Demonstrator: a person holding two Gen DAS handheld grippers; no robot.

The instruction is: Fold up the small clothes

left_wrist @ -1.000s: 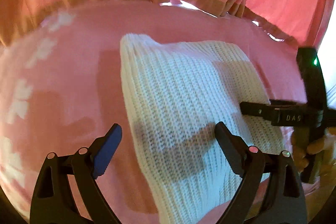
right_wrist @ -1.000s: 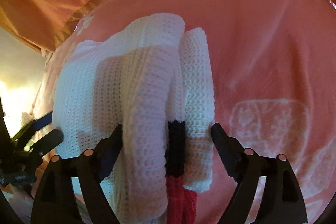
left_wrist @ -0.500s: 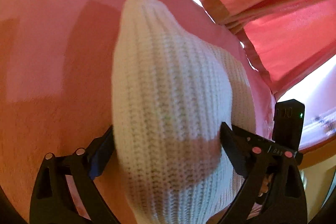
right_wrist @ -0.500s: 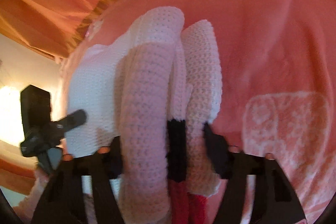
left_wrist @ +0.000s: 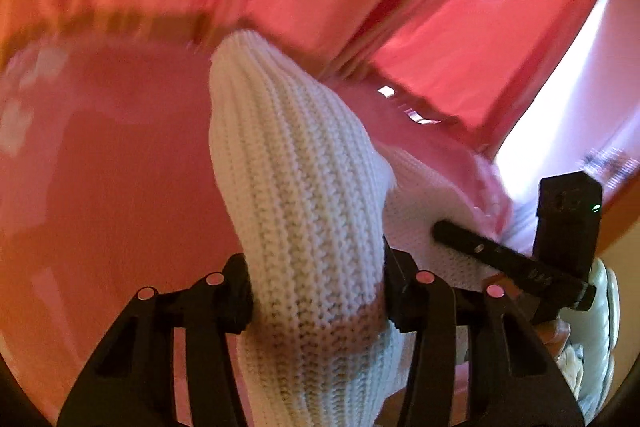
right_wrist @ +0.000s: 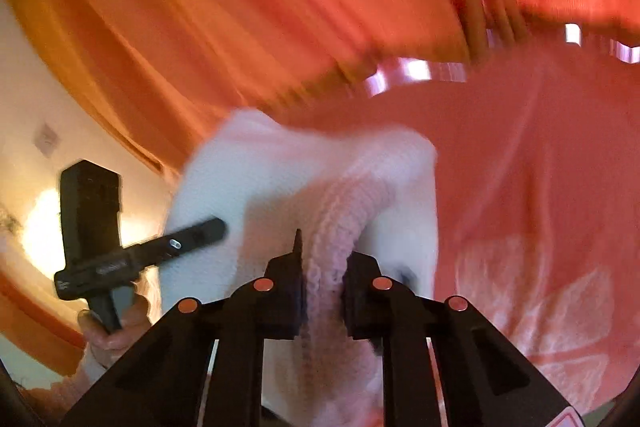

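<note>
With the left gripper (left_wrist: 316, 291) and the right gripper (right_wrist: 322, 291) each clenched on a bunched edge of the white ribbed knit garment (left_wrist: 296, 187), raised above the pink patterned bedspread (left_wrist: 100, 163), both should travel level together so the fold lands square.

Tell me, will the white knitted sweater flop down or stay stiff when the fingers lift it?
Probably floppy: the white knitted sweater bulges and bends where the left gripper squeezes it. It likely sags between the grips, since the right gripper pinches a bunched fold. The chunky ribbed knit looks grippy, so it probably won't slip out.
</note>
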